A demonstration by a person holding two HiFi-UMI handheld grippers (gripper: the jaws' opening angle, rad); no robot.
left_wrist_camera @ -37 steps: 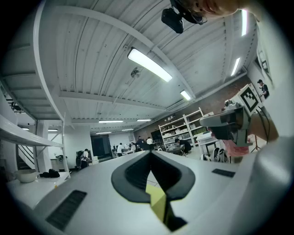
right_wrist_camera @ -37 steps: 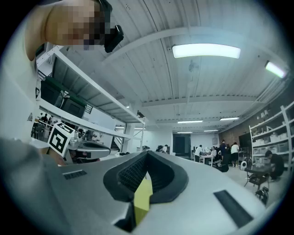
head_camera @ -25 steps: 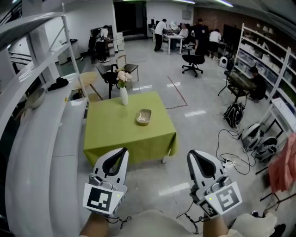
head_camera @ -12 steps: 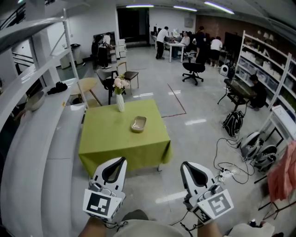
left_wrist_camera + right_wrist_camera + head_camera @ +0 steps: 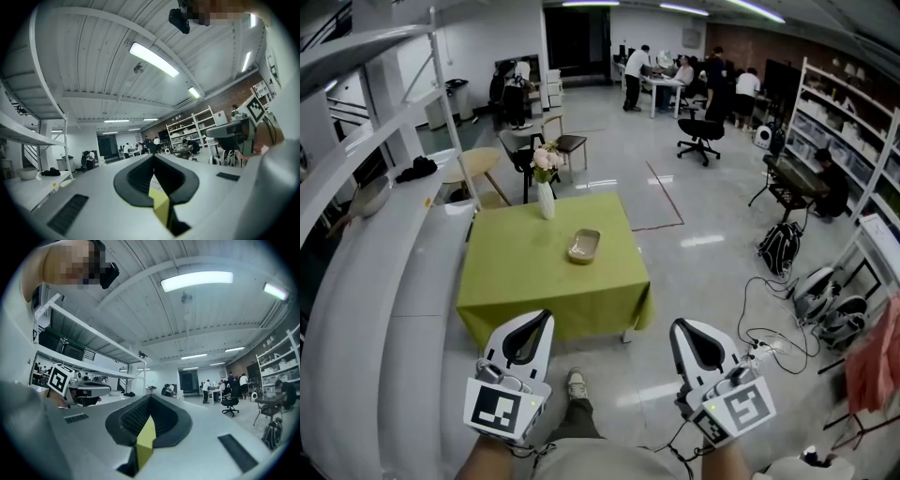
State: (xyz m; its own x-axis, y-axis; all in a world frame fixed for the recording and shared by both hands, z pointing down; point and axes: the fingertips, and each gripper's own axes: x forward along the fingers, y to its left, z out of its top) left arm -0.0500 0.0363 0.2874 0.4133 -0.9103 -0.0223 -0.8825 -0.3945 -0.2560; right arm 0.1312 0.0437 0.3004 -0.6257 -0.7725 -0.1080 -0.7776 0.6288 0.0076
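Note:
Both grippers are held low in front of the person, side by side and pointing forward. My left gripper [image 5: 538, 320] has its jaws closed together with nothing between them, as the left gripper view [image 5: 153, 157] also shows. My right gripper [image 5: 683, 326] is likewise shut and empty [image 5: 150, 397]. Each gripper view looks up at the ceiling and catches the other gripper at its edge. Ahead on the floor stands a table with a green cloth [image 5: 525, 281]. On it are a white vase of flowers [image 5: 546, 192] and a small shallow dish [image 5: 583, 246]. Both grippers are well short of the table.
A long white shelf unit [image 5: 366, 281] runs along the left. Metal racks [image 5: 853, 122] line the right wall, with bags and cables [image 5: 797, 272] on the floor beside them. Chairs [image 5: 562, 145] stand behind the table. Several people are at desks far back [image 5: 675, 70]. The person's shoe [image 5: 577, 384] shows below.
The head view has shifted slightly and a shoe now shows between the grippers. Both gripper views tilt a little lower, showing more of the room. The jaws stay closed.

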